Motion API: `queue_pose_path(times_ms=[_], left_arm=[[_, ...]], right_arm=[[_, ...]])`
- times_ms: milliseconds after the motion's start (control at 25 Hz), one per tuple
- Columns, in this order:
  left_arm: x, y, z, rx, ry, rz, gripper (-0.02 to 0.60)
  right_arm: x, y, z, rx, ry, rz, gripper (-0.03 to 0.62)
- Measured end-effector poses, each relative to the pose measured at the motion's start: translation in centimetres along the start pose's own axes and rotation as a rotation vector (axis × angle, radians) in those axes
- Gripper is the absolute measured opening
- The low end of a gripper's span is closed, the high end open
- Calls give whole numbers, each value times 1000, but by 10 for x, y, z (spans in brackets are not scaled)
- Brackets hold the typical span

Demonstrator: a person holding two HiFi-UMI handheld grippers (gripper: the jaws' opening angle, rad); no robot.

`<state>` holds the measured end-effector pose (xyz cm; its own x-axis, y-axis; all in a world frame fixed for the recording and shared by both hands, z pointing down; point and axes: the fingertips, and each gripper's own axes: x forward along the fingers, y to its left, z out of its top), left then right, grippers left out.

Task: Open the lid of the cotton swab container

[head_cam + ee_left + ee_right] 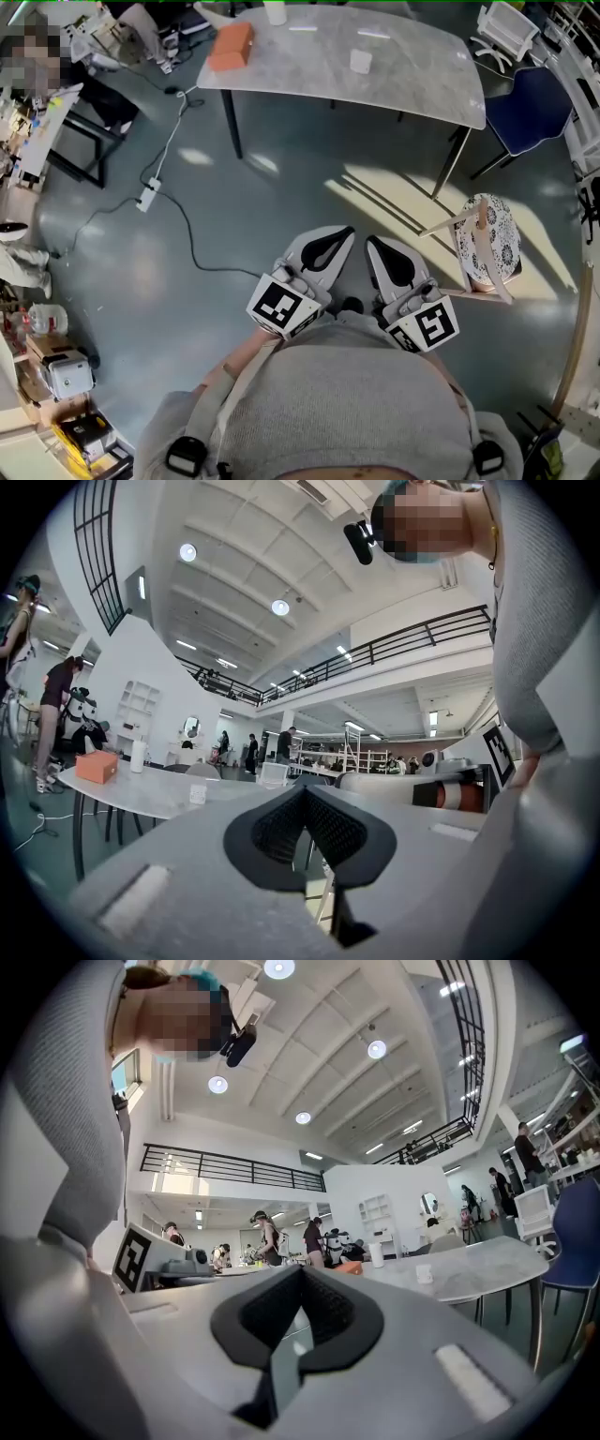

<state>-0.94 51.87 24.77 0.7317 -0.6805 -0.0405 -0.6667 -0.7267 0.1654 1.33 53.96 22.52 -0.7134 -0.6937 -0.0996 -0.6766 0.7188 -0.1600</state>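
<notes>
Here, in the head view, the person is standing on the grey floor (pixel 234 244) and holding both tools close to the body. The left gripper (pixel 339 238) and the right gripper (pixel 380 249) are sitting side by side, just apart, each with its fingers pressed together and nothing between them. Both are pointing towards the far desk (pixel 309 70). The small white cotton swab container (pixel 361 61) is standing on that desk, right of its middle, well apart from both grippers. An orange box (pixel 231 47) is lying near the desk's left end, and a white cylinder (pixel 275 11) is standing at its far edge. A blue chair (pixel 530 112) is sitting at the desk's right end. A wooden stool (pixel 487 246) with a patterned seat is standing on the floor to the right of the grippers.

In the left gripper view, the fingers (pixel 272 834) are meeting at their tips and gripping nothing. The cotton swab container (pixel 197 794) is showing far off on the desk (pixel 141 797), left of the fingers, with the orange box (pixel 97 766) further left.

In the right gripper view, the fingers (pixel 267 1316) are likewise closed and empty. The cotton swab container (pixel 424 1273) is standing on the desk (pixel 478 1269), far off to the right; whether its lid is on is too small to tell.
</notes>
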Motion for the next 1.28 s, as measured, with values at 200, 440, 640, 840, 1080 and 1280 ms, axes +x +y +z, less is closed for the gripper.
queue_pose_path(times_ms=[200,440,640,840,1080,1280], left_arm=[[-12,12,-2,6,1,-16,-2],[-32,34,-7,6,19,-25,-2],[-40,40,-11,-7,33,-37,-2],[-33,39,-18,-31,31,-59,-2],[-20,49,-17,-27,34,-47,-2],[0,68,-15,-17,27,-36,-2]], right_arm=[[9,12,-12,7,26,-20,-2],[23,20,-24,17,-8,-94,-2],[25,23,-29,34,-7,-132,-2],[21,16,-31,15,-23,-153,-2],[26,-3,-29,6,-49,-152,-2],[42,-25,-30,-2,-48,-147,-2]])
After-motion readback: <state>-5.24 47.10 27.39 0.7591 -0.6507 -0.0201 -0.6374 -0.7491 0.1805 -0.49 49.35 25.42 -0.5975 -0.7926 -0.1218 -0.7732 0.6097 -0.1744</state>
